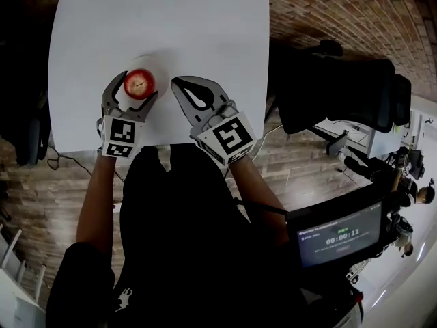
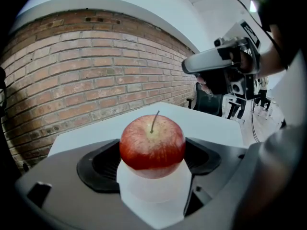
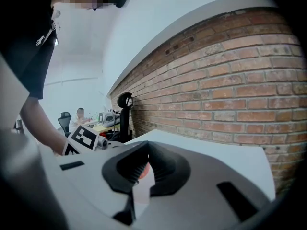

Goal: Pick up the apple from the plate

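Red apple [image 1: 138, 83] is sitting near the near-left edge of the white table [image 1: 205, 33], stem up, on a white plate [image 1: 161, 65] that is barely showing against the tabletop. Can't tell whether the apple is resting on the plate or already hanging just clear of it.

Left gripper [image 1: 140, 86] is closing around the apple. One finger is curving round its left side and the other round its right. In the left gripper view the black pads [image 2: 98, 164] are pressing against both flanks of the fruit, which is filling the whole gap. Its marker cube [image 1: 121, 135] is facing up at the near table edge.

Right gripper [image 1: 179, 85] is lying just right of the apple, not touching it, with its tips pointing far-left. Its jaws are sitting nearly together, leaving only a thin slit and gripping nothing. A sliver of red is showing through that slit in the right gripper view. Its marker cube [image 1: 229, 137] is hanging over the near edge of the table.

Brick wall [image 2: 96, 66] is running along the far side of the table. A black office chair [image 1: 341, 87] is standing right of the table, and a screen with a timer [image 1: 339, 236] is glowing at near right.
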Tool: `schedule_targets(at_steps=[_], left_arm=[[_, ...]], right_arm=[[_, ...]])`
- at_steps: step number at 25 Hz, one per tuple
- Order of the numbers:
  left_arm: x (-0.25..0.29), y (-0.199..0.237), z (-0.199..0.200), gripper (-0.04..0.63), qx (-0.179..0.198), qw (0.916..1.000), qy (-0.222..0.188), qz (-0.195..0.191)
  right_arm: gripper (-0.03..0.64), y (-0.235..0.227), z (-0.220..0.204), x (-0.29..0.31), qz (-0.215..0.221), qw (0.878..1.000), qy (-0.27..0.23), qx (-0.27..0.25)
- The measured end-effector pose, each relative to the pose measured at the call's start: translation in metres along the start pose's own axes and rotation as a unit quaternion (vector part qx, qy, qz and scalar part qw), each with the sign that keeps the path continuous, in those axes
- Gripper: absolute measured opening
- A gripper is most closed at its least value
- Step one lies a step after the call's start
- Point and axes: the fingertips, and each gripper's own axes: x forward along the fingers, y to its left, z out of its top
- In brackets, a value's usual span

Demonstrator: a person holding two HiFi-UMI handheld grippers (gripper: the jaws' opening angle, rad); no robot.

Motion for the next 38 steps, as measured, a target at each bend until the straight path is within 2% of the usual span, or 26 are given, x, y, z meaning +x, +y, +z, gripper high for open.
schedule_targets(at_steps=[4, 18, 23, 38], left_arm=[[-0.014, 0.004, 0.008, 0.402, -0.008, 1.0, -0.004, 0.003], [-0.038, 0.002, 0.042, 0.402, 0.003, 0.9996, -0.028, -0.007], [-0.047, 0.001, 0.052, 0.402, -0.007, 0.9993, -0.036, -0.01], [-0.1, 0.014, 0.097, 0.402, 0.019, 0.9968, -0.078, 0.008]], right_arm=[[0.005, 0.005, 0.005, -0.001, -0.005, 1.0, -0.006, 0.0], [0.005, 0.006, 0.024, -0.008, -0.019, 0.999, -0.028, -0.003], [0.005, 0.009, 0.027, -0.011, -0.019, 0.999, -0.031, -0.004], [0.005, 0.018, 0.06, -0.028, -0.031, 0.997, -0.071, -0.006]])
